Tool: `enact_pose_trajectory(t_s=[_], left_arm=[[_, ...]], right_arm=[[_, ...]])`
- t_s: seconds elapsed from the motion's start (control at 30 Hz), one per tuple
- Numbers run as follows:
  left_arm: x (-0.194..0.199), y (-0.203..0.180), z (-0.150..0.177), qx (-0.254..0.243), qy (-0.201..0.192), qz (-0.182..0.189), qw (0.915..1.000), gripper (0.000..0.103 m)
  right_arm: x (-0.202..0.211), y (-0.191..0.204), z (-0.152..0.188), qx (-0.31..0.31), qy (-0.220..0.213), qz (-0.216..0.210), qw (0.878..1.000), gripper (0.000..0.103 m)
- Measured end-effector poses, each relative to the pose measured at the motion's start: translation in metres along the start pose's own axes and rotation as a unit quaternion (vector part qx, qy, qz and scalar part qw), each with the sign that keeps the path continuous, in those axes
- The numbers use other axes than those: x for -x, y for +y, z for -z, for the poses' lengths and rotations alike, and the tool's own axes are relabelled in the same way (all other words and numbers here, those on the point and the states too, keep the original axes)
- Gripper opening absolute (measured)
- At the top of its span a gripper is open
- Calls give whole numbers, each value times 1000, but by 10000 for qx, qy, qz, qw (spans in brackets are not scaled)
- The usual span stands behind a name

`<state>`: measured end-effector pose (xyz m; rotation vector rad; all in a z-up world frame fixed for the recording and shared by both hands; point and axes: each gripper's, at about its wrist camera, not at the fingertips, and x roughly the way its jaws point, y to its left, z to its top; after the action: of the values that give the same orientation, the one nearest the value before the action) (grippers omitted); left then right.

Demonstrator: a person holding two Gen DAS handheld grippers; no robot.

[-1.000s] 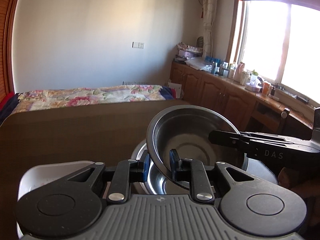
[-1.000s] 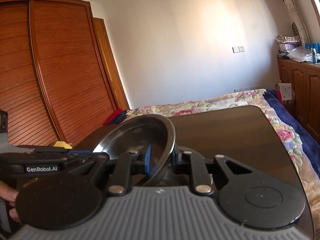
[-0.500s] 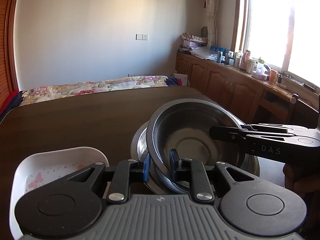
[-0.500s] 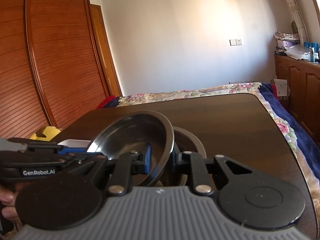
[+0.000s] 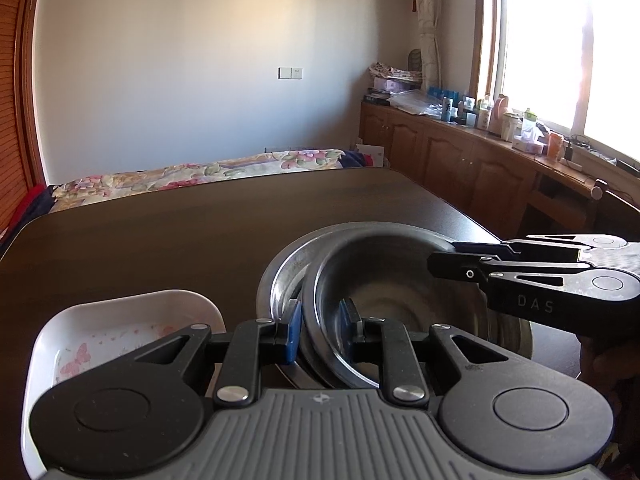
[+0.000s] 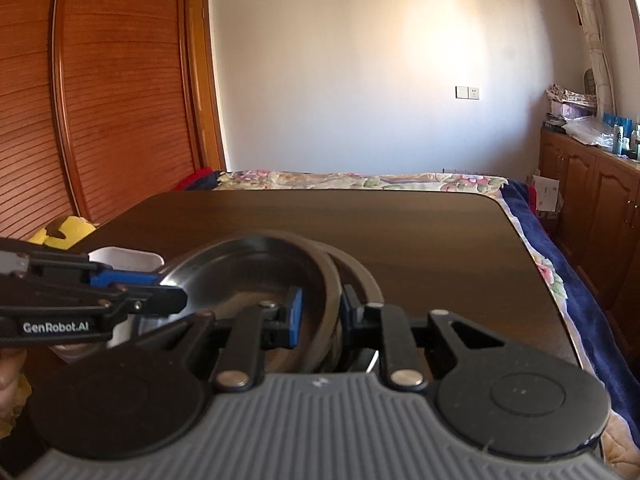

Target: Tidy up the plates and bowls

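- Steel bowl (image 5: 384,292): held from two sides, sitting tilted inside a wider steel bowl (image 5: 288,264) on the dark wooden tabletop (image 5: 168,240).
- Left gripper (image 5: 319,330): jaws clamped on the inner bowl's near rim, one blue pad outside the wall and one inside.
- Right gripper (image 6: 320,314): jaws clamped on the same bowl's rim at the opposite side; in the left wrist view it reaches in from the right.
- White square dish (image 5: 120,320): butterfly print inside, on the tabletop just left of the bowls.
- Bed (image 5: 192,172): floral cover, beyond the tabletop.
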<state>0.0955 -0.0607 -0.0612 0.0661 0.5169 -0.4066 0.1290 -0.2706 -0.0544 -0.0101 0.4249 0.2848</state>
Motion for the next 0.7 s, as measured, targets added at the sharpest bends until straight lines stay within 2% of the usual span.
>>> enact_pose_trajectory(t_s=[0.17, 0.4, 0.57, 0.67, 0.7], left_arm=[[6, 1, -4, 45, -114, -32, 9999, 22], [30, 6, -21, 33, -498, -224, 9985, 22], [38, 12, -25, 40, -633, -345, 9974, 29], [39, 15, -24, 76, -644, -412, 9970, 37], [40, 16, -24, 86, -652, -429, 9969, 42]], right_arm=[[-1, 2, 0, 34, -22, 7, 10000, 22], [9, 2, -3, -120, -246, -77, 9996, 22], [18, 5, -5, -140, -445, -73, 9989, 22], [21, 6, -6, -103, -553, 0, 9984, 22], [20, 6, -7, -105, -576, 14, 9983, 22]])
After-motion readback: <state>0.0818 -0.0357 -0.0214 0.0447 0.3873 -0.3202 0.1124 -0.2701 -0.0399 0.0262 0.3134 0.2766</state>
